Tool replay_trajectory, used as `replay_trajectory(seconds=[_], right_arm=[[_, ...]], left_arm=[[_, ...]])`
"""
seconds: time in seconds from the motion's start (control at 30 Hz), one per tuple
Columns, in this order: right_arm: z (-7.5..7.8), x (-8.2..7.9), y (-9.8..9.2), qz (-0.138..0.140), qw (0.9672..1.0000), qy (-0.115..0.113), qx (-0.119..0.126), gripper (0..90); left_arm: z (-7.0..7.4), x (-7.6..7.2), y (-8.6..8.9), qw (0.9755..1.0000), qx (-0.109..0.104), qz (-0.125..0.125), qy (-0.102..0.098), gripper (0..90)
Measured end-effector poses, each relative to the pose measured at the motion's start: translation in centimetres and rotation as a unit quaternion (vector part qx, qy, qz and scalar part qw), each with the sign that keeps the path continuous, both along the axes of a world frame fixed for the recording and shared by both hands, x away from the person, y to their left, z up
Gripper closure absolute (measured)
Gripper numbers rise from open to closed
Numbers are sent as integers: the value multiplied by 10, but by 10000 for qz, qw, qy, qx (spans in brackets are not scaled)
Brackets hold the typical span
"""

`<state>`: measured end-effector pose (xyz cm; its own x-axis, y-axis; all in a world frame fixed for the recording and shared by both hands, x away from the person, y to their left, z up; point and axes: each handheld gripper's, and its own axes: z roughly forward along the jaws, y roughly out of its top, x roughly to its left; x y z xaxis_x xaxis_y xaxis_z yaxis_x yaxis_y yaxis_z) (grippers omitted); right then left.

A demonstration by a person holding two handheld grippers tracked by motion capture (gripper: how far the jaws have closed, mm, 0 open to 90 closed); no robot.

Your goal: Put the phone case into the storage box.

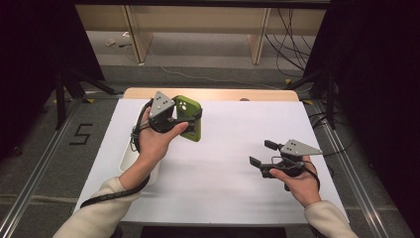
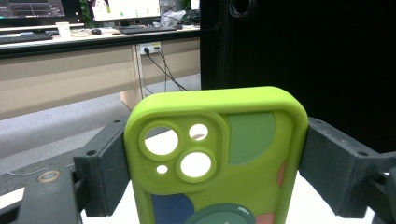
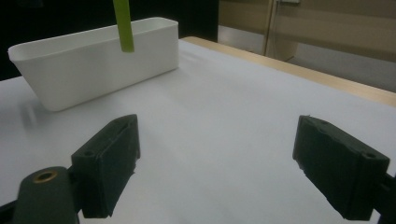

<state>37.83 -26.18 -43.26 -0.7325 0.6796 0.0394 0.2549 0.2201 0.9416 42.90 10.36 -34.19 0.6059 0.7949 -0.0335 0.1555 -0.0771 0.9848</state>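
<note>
- A white tub (image 1: pixel 130 159) sits at the table's (image 1: pixel 223 163) left edge, partly under the person's left forearm.
- The left gripper (image 1: pixel 184 120) pinches a green phone case (image 1: pixel 189 118) by its long sides, upright, above the table near the far-left corner.
- The right gripper (image 1: pixel 261 152), jaws spread and empty, hovers near the right edge, facing the case and well apart from it.

High view: overhead from person's side, facing forward-down on white table (image 1: pixel 223 168). Gripper views: low, close along own jaws. All share the tabletop.
</note>
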Motion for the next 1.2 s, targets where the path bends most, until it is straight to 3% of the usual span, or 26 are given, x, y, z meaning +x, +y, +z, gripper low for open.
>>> replay_trajectory(seconds=[1.2], right_arm=[[-1,0,0,8,10000,25,17,160]], left_arm=[[4,5,11,9999,-18,125,-17,166]])
